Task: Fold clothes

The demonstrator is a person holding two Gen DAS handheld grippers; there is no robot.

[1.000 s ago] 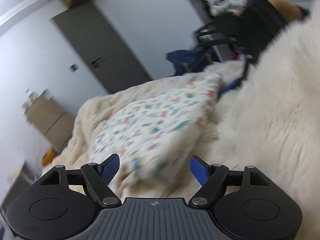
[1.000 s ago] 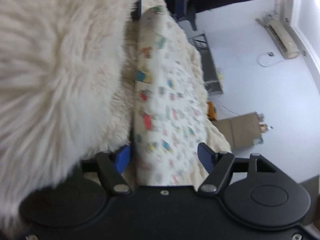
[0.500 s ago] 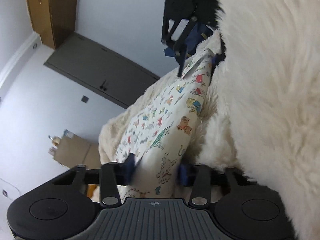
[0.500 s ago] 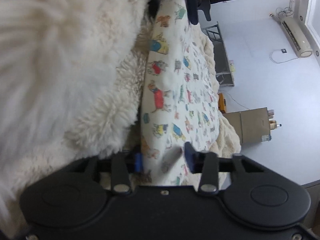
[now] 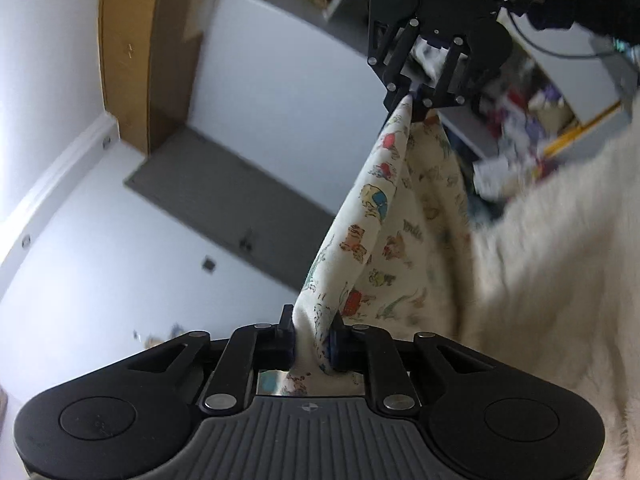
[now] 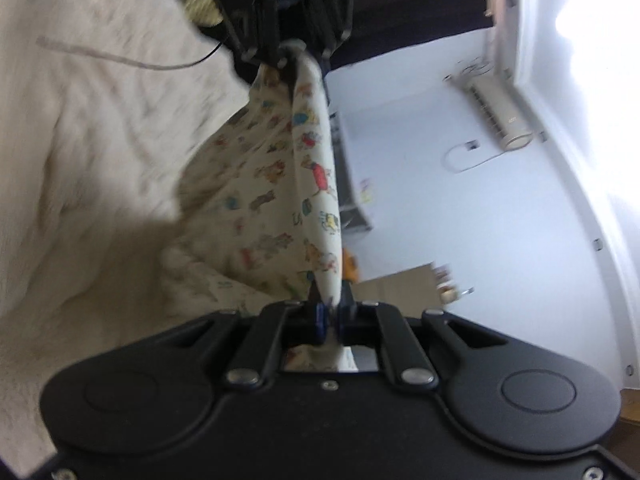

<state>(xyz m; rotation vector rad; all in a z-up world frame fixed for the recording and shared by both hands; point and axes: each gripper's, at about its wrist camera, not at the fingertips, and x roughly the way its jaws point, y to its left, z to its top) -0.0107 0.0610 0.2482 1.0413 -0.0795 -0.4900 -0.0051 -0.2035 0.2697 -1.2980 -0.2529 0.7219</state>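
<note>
A cream cloth printed with small coloured animals (image 5: 372,240) hangs stretched between my two grippers, lifted off the fluffy white blanket (image 5: 560,272). My left gripper (image 5: 312,336) is shut on one end of it. In the left wrist view the right gripper (image 5: 412,98) pinches the far end at the top. In the right wrist view my right gripper (image 6: 330,316) is shut on the cloth (image 6: 276,184), and the left gripper (image 6: 294,54) grips the opposite end above. The cloth's lower part sags toward the blanket (image 6: 100,140).
A grey door (image 5: 224,208) and a wooden cupboard (image 5: 140,40) stand behind the left gripper. Cluttered shelves (image 5: 532,112) are at the upper right. A wall air conditioner (image 6: 500,116), a cardboard box (image 6: 400,284) and a dark curtain (image 6: 400,8) show past the right gripper.
Both grippers went from open beside the cloth on the blanket to shut on its ends. They then rose, lifting the cloth so that it hangs between them.
</note>
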